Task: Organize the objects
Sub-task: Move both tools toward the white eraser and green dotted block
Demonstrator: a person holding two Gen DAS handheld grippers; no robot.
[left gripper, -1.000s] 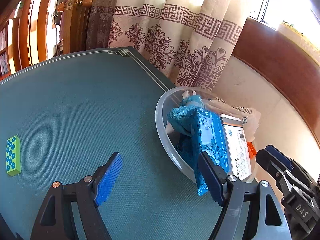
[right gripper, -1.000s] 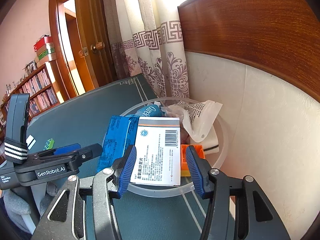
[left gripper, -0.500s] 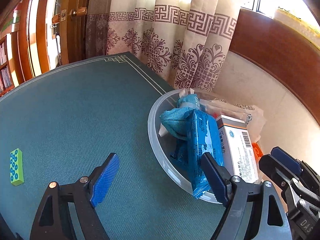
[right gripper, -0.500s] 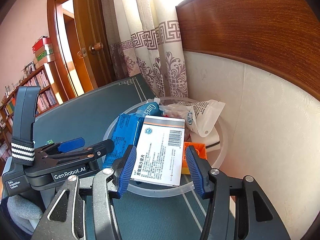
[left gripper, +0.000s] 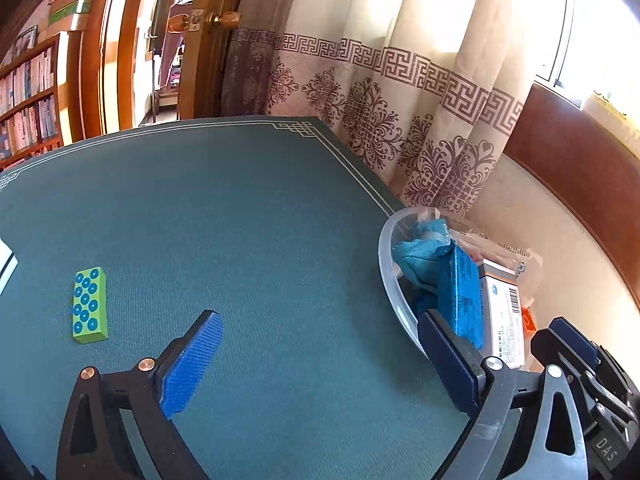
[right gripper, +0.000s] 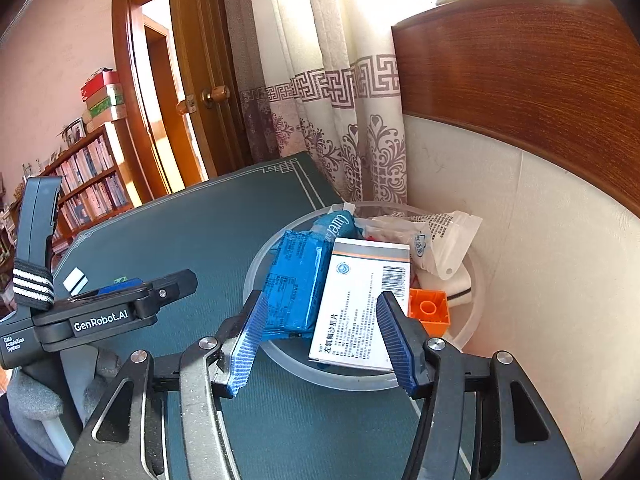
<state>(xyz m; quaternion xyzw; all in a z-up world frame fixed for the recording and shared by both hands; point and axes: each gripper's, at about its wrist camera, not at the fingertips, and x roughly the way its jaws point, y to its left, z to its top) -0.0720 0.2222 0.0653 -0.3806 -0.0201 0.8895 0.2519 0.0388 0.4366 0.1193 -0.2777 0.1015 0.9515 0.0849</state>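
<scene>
A clear plastic bowl [right gripper: 360, 376] stands at the table's right edge by the wall. It holds a white medicine box [right gripper: 356, 300], a blue packet [right gripper: 296, 280], a blue cloth [right gripper: 336, 224], a white pouch [right gripper: 444, 240] and an orange brick [right gripper: 428, 310]. My right gripper [right gripper: 324, 344] is open and empty, just short of the bowl. The bowl also shows in the left wrist view [left gripper: 394, 300]. My left gripper [left gripper: 320, 364] is open and empty above the green mat. A green brick with blue studs [left gripper: 89, 305] lies to its left.
A white object [right gripper: 75, 280] lies on the mat [left gripper: 224, 216] at the far left. The curtain [left gripper: 400, 112] and the wall with a wood panel [right gripper: 520, 80] stand close behind the bowl. A door and bookshelves are beyond the table.
My left gripper has turned left and drawn away from the bowl; the green brick now sits nearer the middle of its view. My right gripper has backed off from the bowl slightly.
</scene>
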